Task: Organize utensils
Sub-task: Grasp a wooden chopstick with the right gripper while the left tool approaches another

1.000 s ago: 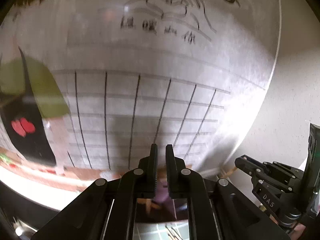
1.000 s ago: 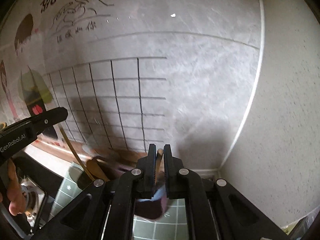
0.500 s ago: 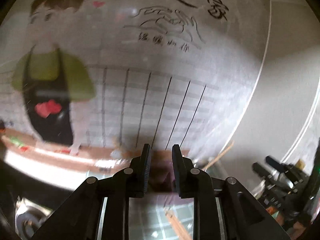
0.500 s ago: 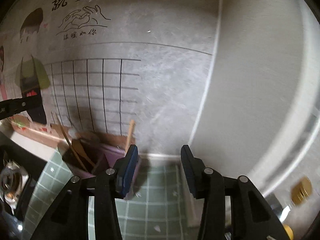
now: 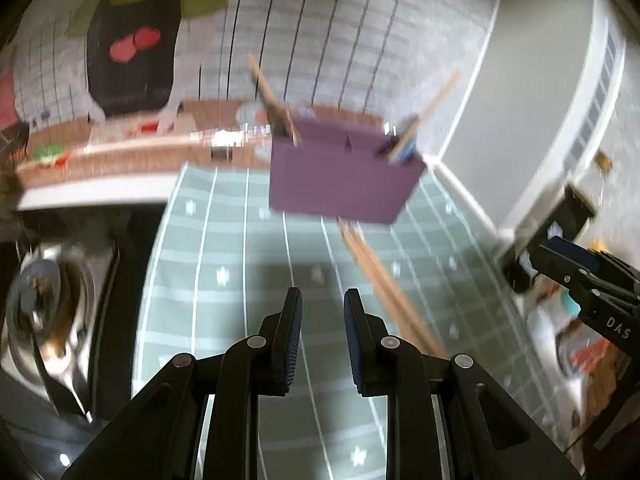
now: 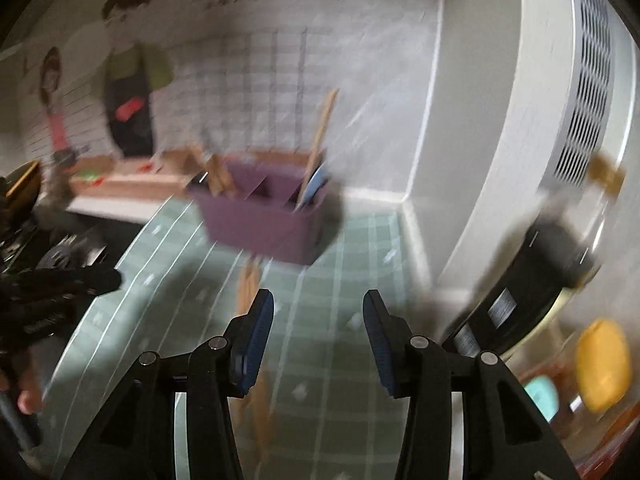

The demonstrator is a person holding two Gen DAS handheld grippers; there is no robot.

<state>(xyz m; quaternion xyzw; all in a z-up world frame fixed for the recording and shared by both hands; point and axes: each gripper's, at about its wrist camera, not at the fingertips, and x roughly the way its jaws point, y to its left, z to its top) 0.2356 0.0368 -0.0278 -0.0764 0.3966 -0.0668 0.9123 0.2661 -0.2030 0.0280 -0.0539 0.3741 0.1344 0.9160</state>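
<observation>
A purple divided utensil holder [image 5: 344,176] [image 6: 264,220] stands at the back of a green checked mat [image 5: 224,280], against the wall. Wooden utensils [image 5: 272,104] lean in its left compartment. A wooden stick and a blue piece [image 6: 316,184] sit in its right one. A pair of wooden chopsticks [image 5: 384,280] [image 6: 250,284] lies on the mat in front of the holder. My left gripper [image 5: 322,312] hovers over the mat, open and empty, left of the chopsticks. My right gripper [image 6: 318,312] is open wider, also empty, with the chopsticks by its left finger.
A metal sink with a bowl [image 5: 44,308] lies left of the mat. A white rounded appliance [image 6: 540,120] and a dark jar [image 6: 532,292] stand on the right, with a yellow object [image 6: 604,364] and packets near them. The picture is blurred.
Both grippers went from shut at the holder to open. Both drew back and sank, so the holder now sits farther off and the mat fills the view.
</observation>
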